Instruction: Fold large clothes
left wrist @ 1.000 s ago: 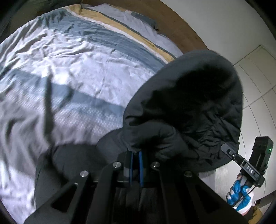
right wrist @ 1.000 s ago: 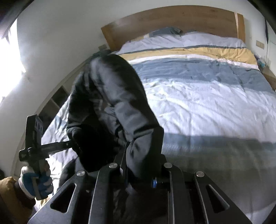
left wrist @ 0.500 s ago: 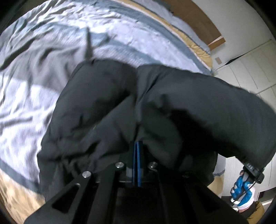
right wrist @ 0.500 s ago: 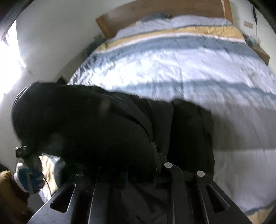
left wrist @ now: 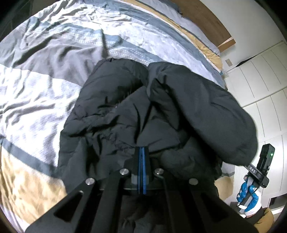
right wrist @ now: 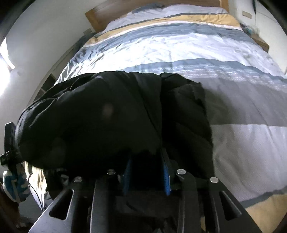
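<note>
Jacket (left wrist: 161, 107) lies heaped on near end of bed (left wrist: 44, 75). Puffy, soft, bulky, likely slick-shelled; best pinched at hem or seam. Left gripper (left wrist: 141, 152) pinches jacket edge; right gripper (right wrist: 147, 161) half-wide, fabric between its fingers, hold unclear.

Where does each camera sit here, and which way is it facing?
Left wrist: sits on the left tool, facing across the bed over the black jacket it pinches; the right tool and gloved right hand show at lower right.
Right wrist: sits on the right tool, facing the headboard; the left hand shows at lower left.
Shared: jacket, striped bed, headboard.
</note>
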Tool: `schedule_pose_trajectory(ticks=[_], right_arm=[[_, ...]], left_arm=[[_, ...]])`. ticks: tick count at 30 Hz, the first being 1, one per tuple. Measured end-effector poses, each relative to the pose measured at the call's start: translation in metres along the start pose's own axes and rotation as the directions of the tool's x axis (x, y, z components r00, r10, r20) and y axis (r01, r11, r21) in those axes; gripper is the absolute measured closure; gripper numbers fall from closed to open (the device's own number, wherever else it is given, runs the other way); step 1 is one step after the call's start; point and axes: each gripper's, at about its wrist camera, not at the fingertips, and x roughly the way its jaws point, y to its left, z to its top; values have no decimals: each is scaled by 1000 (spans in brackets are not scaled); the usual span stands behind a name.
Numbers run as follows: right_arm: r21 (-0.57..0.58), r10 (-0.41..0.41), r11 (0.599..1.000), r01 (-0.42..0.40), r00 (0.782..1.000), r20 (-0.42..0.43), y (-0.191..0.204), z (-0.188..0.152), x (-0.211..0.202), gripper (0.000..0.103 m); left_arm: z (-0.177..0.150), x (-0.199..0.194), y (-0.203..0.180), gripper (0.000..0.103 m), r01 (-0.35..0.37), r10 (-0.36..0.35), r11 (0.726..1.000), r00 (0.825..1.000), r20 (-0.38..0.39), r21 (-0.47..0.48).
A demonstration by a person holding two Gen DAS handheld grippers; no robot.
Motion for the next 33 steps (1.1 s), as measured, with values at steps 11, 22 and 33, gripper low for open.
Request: schedule_pose_trajectory(ticks=[11,22,33], right_arm=[[-78,27,997,-21,996,80,40,39,-63,36],[-194,39,980,-32,999,32,81,73,-6,32],[-271,-53,962,34,997,-62,65,18,56,31]], left_arm=[[44,-40,-57,97,4,-9,997,997,75,76],[77,15,-121,62,-7,-9,981,996,83,192],[20,96,-87,61,-68,68,970,998,11,233]])
